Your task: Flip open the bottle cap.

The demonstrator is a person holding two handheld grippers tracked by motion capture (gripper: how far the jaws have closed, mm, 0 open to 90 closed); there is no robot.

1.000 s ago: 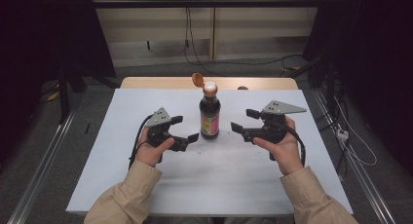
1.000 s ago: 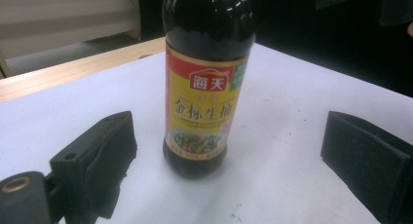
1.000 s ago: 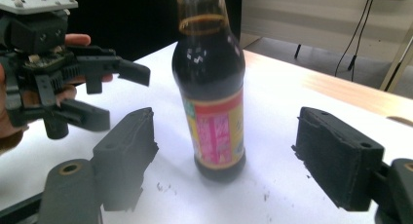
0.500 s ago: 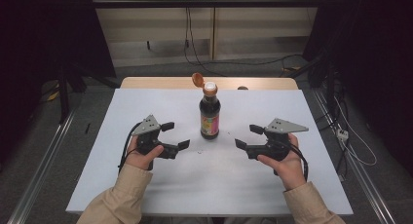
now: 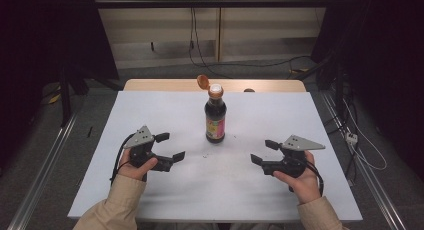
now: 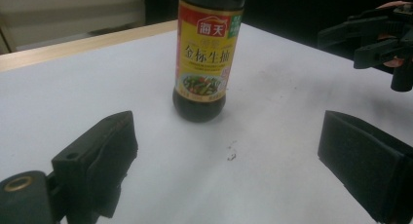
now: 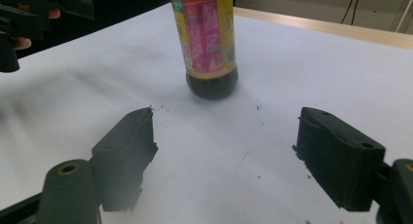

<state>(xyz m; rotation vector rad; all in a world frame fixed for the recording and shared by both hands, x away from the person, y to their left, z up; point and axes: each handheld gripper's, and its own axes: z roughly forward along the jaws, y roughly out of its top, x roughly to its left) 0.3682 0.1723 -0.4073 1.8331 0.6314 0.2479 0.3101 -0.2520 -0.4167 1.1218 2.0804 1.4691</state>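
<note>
A: What did the high view show?

B: A dark sauce bottle [image 5: 215, 119] stood upright on a white table [image 5: 150, 110], its orange cap [image 5: 202, 81] flipped open. The left gripper [image 5: 170, 146] and right gripper [image 5: 262, 151] sat on either side, well apart from it, both pointing inward with jaws wide and holding nothing.

A: And the left gripper view?

B: The bottle [image 6: 207, 53] stood ahead of the spread jaws, a little left of the middle of the gap and beyond their tips. The right gripper [image 6: 360, 41] showed far off, past the right-hand jaw.

A: And the right gripper view?

B: The bottle [image 7: 208, 44] again stood beyond the open, empty jaws, roughly centred between them. The left gripper [image 7: 46, 12] showed beyond the left-hand jaw.
</note>
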